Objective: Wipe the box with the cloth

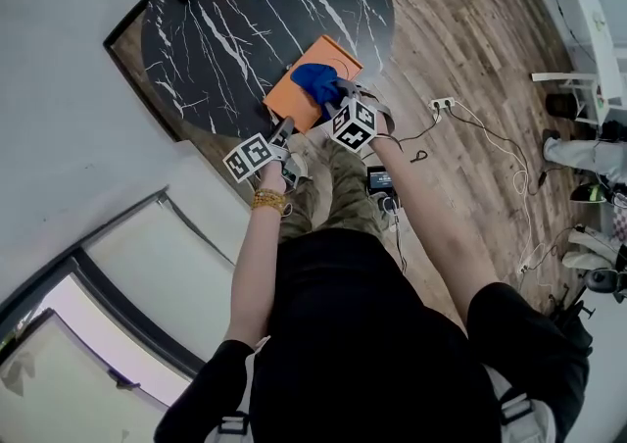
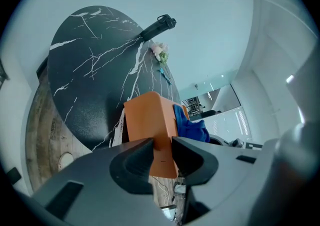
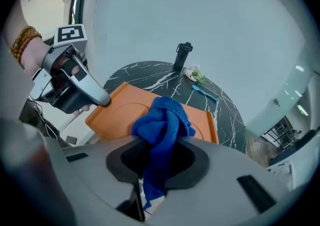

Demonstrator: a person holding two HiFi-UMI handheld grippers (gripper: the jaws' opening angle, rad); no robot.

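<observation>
**Desk:** What's the right gripper [image 3: 152, 162] doing?

**Photographer:** Its jaws are pinched tight on a blue cloth [image 3: 162, 120]. The cloth is bunched into a wad that stands out ahead of the tips, over the lid of the orange box [image 3: 125, 110]. No view shows for sure whether the wad touches the lid.

**Desk:** And the left gripper [image 2: 162, 152]?

**Photographer:** Partly closed, clamped on a thin wall at the box's near edge to steady it. The box lies at the near rim of the black marble table [image 1: 225, 29], and its near corner seems to jut past the rim, above the floor [image 1: 460, 59].

**Desk:** So what could go wrong?

**Photographer:** Three things, by my reading. The cloth is held by a narrow fold, so a hard drag across the lid could pull it out of the jaws. The wad is small, and if it rolls aside, the bare jaw tips could scrape the lid. And pressing down near the overhanging corner could tip the box, or a sideways stroke could twist it against the left gripper's slim hold and slide it off the table.
</observation>
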